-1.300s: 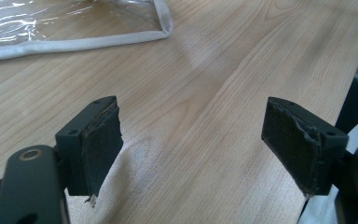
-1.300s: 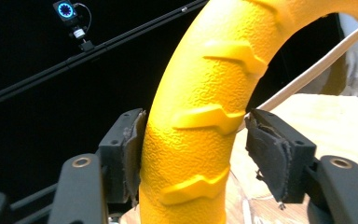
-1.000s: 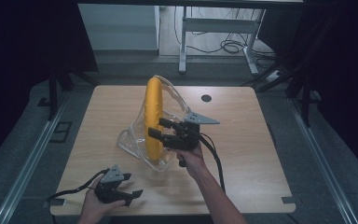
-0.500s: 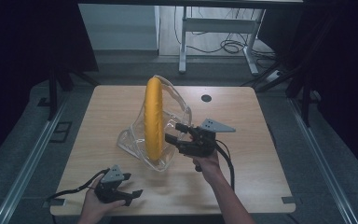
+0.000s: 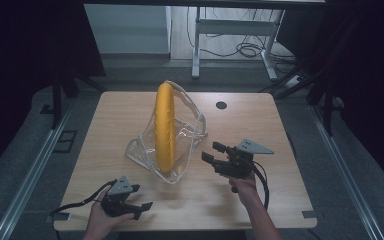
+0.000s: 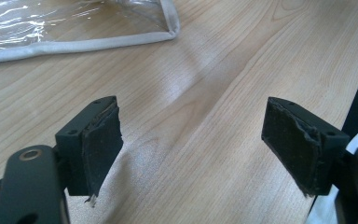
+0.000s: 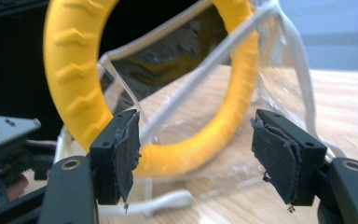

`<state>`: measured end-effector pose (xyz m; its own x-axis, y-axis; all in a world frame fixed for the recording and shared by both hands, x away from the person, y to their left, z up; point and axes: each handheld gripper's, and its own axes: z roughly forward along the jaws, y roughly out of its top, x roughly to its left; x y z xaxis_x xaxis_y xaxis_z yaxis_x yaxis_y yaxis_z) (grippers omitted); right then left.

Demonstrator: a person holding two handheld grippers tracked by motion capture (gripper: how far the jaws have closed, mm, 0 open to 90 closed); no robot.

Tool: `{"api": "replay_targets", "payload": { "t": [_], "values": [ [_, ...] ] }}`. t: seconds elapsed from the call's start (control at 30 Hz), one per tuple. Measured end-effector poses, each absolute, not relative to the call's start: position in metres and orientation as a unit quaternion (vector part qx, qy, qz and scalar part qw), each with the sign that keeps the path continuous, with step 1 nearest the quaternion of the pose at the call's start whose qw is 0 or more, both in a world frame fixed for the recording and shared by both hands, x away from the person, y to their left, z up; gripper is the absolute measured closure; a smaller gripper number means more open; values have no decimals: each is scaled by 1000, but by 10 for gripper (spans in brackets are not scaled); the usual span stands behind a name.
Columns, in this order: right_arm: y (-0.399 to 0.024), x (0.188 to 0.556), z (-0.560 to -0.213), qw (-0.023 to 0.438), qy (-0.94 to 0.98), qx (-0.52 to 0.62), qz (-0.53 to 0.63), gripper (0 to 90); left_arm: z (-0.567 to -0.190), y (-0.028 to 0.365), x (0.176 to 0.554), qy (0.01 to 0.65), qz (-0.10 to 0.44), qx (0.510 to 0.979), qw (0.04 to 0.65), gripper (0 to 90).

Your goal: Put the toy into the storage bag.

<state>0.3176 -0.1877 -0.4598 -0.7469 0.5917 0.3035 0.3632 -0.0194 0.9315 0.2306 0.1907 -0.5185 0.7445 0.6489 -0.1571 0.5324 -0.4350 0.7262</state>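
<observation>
Black, frayed foam pads face each other across a wide gap on my left gripper (image 6: 191, 140), and between them lies nothing but pale wood-grain table (image 6: 205, 93), smooth and lightly glossy. Past the tips of those jaws, up and to their left, lies a flat corner of the clear plastic bag (image 6: 74, 23), crinkled and shiny, edged with a soft whitish-grey piping that bends round at the corner. My right gripper (image 7: 196, 154) also has its jaws spread wide and empty, the pad edges ragged with small threads hanging off. Just beyond them, framed in the gap and rising above both tips, stands the yellow ring (image 7: 74, 93), upright on its edge inside the bag, its outer face moulded with chevron treads like a tyre, its surface matte and rubbery. The bag's white piping crosses in front of and behind the ring, and a rolled end of it lies on the wood close to my left jaw. From the high view the ring (image 5: 164, 127) sits mid-table within the bag (image 5: 190, 132), my right gripper (image 5: 219, 154) near its right side and apart from it, my left gripper (image 5: 139, 199) near the table's front edge. I can read no writing or label anywhere.
</observation>
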Motion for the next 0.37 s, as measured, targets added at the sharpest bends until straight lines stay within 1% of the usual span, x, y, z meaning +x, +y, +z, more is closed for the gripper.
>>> {"api": "replay_targets", "payload": {
  "t": [0.13,0.37],
  "values": [
    [-193,316,-469,92,694,351,622,328,-519,190,231,350,72,844,400,197],
    [-191,315,-472,101,705,349,609,327,-518,192,230,349,75,844,401,197]
  ]
}}
